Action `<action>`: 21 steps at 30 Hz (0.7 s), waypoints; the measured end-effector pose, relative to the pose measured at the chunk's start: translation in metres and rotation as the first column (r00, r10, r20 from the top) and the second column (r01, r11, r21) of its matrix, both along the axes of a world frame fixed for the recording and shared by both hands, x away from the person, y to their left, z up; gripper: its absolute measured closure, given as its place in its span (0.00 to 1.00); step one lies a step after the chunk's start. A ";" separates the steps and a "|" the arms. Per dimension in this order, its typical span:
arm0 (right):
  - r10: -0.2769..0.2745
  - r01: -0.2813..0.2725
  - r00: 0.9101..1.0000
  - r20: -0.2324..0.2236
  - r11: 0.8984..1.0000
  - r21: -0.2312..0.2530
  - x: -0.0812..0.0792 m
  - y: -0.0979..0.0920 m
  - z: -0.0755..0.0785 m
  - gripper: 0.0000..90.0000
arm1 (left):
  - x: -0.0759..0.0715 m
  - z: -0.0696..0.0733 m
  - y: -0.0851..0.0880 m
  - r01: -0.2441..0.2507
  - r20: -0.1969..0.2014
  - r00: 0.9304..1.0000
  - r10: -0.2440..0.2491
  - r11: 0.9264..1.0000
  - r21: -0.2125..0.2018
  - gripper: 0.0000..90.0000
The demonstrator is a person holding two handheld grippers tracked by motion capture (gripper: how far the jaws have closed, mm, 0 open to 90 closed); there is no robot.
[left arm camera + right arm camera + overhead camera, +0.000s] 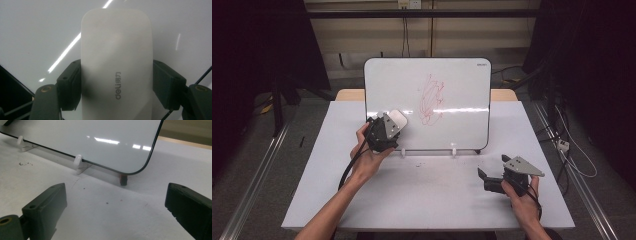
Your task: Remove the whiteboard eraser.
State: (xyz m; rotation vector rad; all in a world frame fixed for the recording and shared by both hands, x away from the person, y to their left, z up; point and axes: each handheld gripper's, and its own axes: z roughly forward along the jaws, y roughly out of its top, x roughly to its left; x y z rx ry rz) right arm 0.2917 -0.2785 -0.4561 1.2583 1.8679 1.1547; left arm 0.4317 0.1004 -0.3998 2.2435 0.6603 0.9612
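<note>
A whiteboard (452,85) stands propped upright at the back of the table, with a red scribble (431,100) near its middle. My left gripper (388,125) is shut on a white eraser (398,119) and holds it against the board's lower left, left of the scribble. In the left gripper view the eraser (116,62) sits squeezed between both black jaws, with the glossy board (37,32) right behind it. My right gripper (484,176) rests low at the table's front right, its jaws open and nothing between them (115,210).
The white table (427,195) has free room in front of the board. Two white clip feet (78,161) and a small dark foot (123,179) hold the board's lower edge. Dark specks lie on the tabletop. Cables (572,145) run on the floor at the right.
</note>
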 end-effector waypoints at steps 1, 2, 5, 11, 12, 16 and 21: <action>0.000 0.000 1.000 -0.002 1.000 -0.001 0.000 0.000 0.000 0.05 | 0.000 0.000 0.000 -0.004 0.002 1.000 0.004 1.000 -0.005 0.35; -0.003 0.003 1.000 -0.001 1.000 -0.005 -0.001 0.000 0.000 0.05 | 0.000 0.000 0.000 -0.007 -0.001 1.000 0.007 1.000 -0.005 0.35; -0.010 0.010 1.000 0.009 1.000 -0.004 -0.001 0.000 0.001 0.04 | 0.001 0.001 0.001 -0.004 -0.014 1.000 0.003 1.000 -0.019 0.35; -0.010 0.010 1.000 0.003 1.000 0.005 -0.001 -0.002 0.000 0.05 | 0.003 0.004 0.008 0.005 -0.067 0.998 -0.010 0.997 -0.079 0.35; -0.010 0.010 1.000 0.003 1.000 0.008 -0.001 -0.002 0.000 0.04 | 0.004 0.003 0.008 -0.001 -0.064 0.998 -0.005 0.994 -0.105 0.35; -0.011 0.011 1.000 0.000 1.000 0.009 0.000 -0.002 0.000 0.04 | 0.004 0.004 0.011 0.011 -0.086 0.996 -0.020 0.994 -0.108 0.35; -0.012 0.012 1.000 -0.001 1.000 0.007 0.000 0.000 0.000 0.04 | 0.004 0.004 0.014 0.011 -0.098 0.995 -0.026 0.989 -0.151 0.35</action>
